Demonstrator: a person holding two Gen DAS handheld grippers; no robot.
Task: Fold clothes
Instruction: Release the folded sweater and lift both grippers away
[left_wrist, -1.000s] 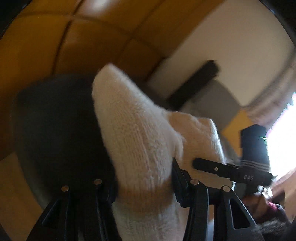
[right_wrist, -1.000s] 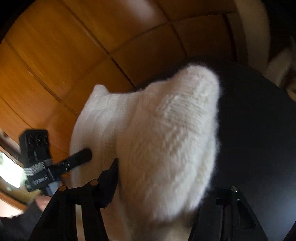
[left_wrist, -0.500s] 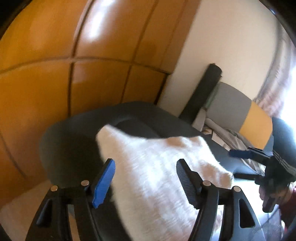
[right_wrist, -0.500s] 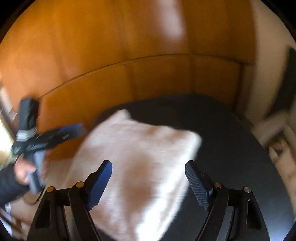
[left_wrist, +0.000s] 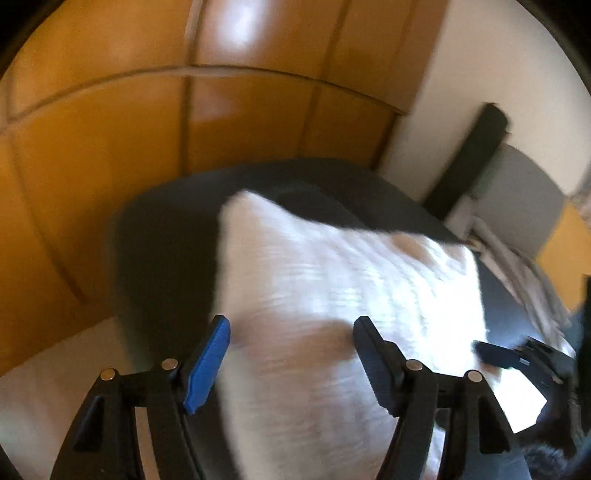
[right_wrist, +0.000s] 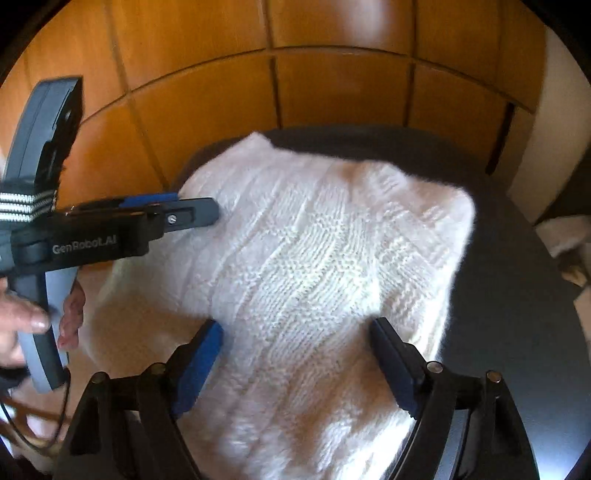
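White knitted sweater (right_wrist: 314, 266), thick and fuzzy, lay folded into a rough square on the round dark table (right_wrist: 517, 295) before wooden panelling (right_wrist: 332, 92). The right gripper (right_wrist: 295, 354) hovered above its near edge, jaws spread wide, holding nothing. The left gripper (left_wrist: 291, 350) likewise gaped empty over the cloth. Such wool looked soft, light and floppy, likely to sag; pinching doubled layers at a corner or folded edge would probably serve best.

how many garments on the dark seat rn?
1: a white knit sweater, folded, lying on the dark seat ahead of both open grippers. More may be hidden beneath it.
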